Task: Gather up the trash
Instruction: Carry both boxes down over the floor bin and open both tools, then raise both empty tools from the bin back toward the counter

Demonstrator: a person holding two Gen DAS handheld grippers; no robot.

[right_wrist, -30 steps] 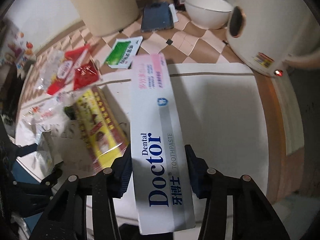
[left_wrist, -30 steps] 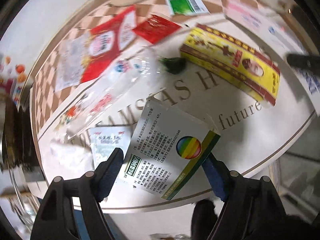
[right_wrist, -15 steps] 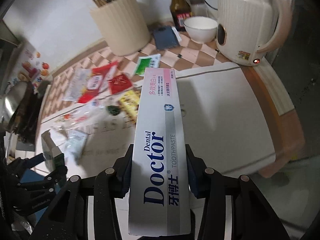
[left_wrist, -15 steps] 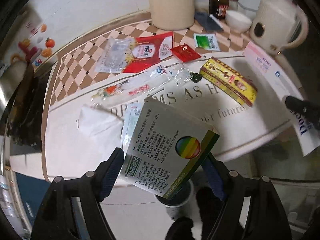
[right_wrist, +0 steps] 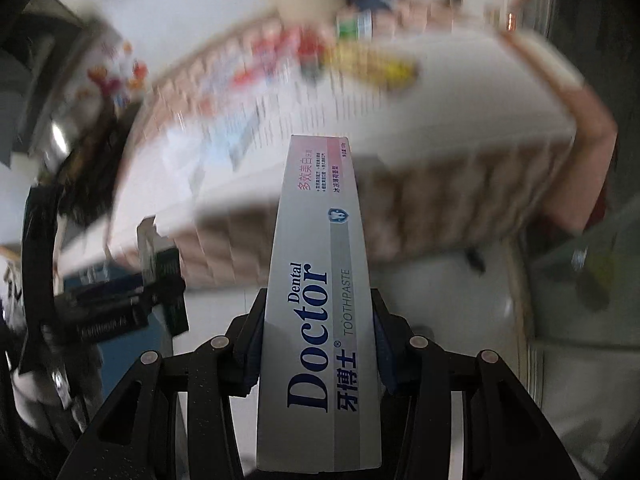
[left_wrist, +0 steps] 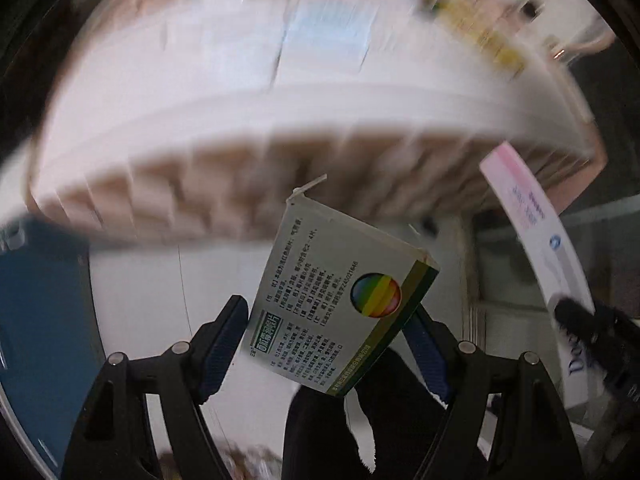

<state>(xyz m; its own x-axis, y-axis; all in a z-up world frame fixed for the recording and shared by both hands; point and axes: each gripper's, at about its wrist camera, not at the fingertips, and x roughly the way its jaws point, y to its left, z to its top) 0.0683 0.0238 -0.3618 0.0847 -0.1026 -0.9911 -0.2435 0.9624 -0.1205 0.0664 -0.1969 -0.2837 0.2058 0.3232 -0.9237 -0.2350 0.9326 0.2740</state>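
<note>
Both tools, left [left_wrist: 328,344] clamping medicine box [left_wrist: 340,300], right [right_wrist: 316,344] clamping toothpaste box [right_wrist: 320,300], have left the table [left_wrist: 280,120].

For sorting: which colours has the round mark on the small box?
Rainbow stripes on the small box, clearest in the left wrist view.

Heavy motion blur beyond sharp foreground (dark fisheye edges)

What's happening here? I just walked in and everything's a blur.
A person is clearing trash with two handheld claws. The left claw grips a small white-and-green medicine carton; the right claw grips a long white Dental Doctor toothpaste box. Both are off the cluttered white table, where wrappers remain.
</note>
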